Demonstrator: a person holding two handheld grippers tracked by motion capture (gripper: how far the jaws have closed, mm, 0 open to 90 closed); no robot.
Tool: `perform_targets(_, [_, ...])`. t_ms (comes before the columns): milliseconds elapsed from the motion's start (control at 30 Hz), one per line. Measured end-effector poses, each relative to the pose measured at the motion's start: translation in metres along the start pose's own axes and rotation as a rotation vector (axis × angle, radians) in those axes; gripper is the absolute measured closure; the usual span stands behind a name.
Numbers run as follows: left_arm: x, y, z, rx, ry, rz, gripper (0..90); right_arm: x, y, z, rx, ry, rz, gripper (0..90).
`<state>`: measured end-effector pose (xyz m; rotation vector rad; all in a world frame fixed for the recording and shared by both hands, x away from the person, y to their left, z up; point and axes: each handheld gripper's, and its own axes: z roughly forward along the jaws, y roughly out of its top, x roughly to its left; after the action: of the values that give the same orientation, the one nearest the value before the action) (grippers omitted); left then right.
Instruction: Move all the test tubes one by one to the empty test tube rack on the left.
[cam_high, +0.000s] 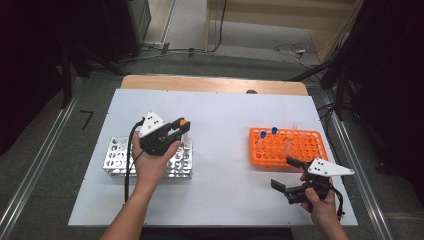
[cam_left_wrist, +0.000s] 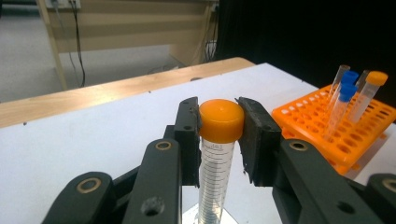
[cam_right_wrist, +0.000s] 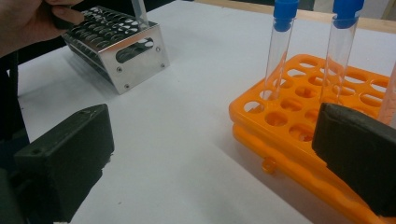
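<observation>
My left gripper is shut on the orange cap of a clear graduated tube, which hangs upright over the metal rack. In the left gripper view the cap is pinched between both pads. The tube's lower end is hidden, so I cannot tell whether it is in a hole. An orange rack at the right holds two blue-capped tubes and an orange-capped one. My right gripper hovers open just in front of the orange rack, jaws wide apart with nothing between them.
A white sheet covers the wooden table. The silver rack stands at the left in the right gripper view, with a hand above it. Bare sheet lies between the two racks. Cables run on the floor beyond the table.
</observation>
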<state>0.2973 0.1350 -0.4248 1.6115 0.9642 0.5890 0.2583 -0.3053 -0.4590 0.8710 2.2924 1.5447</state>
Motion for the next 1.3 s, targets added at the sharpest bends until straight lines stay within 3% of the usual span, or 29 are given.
perform_targets(267, [-0.004,-0.005,0.004,0.059,0.003,0.039,70.7,-0.001,-0.001,0.001,0.0,-0.002,-0.002,0.0])
perform_targets(400, [-0.006,-0.005,0.004,0.078,0.008,0.035,70.6,-0.002,-0.001,0.001,0.0,-0.005,-0.002,0.0])
perform_targets(600, [-0.009,-0.007,0.005,0.147,0.013,0.046,69.8,-0.003,-0.001,0.001,-0.001,-0.019,0.004,0.0])
perform_targets(700, [-0.008,-0.009,0.006,0.155,0.001,0.022,68.5,-0.004,-0.001,0.001,-0.003,-0.023,0.006,0.0])
perform_targets(867, [-0.008,-0.01,0.002,0.136,-0.001,-0.007,55.3,-0.007,0.0,-0.001,-0.009,-0.034,0.017,0.0])
perform_targets(900, [-0.008,-0.011,0.0,0.129,-0.009,-0.017,48.2,-0.009,0.002,-0.003,-0.016,-0.044,0.02,0.0])
perform_targets(933, [-0.008,-0.011,-0.001,0.121,-0.01,-0.025,48.2,-0.009,0.002,-0.003,-0.016,-0.044,0.02,0.0])
perform_targets(1100, [-0.009,-0.01,-0.013,0.078,-0.055,-0.057,25.3,-0.016,0.003,-0.005,-0.018,-0.082,0.037,1.8])
perform_targets(1233, [-0.014,-0.01,-0.024,0.049,-0.085,-0.06,17.4,-0.025,0.004,-0.005,-0.035,-0.108,0.105,4.1])
perform_targets(1300, [-0.016,-0.01,-0.029,0.04,-0.099,-0.054,13.0,-0.027,0.005,-0.005,-0.037,-0.116,0.116,5.0])
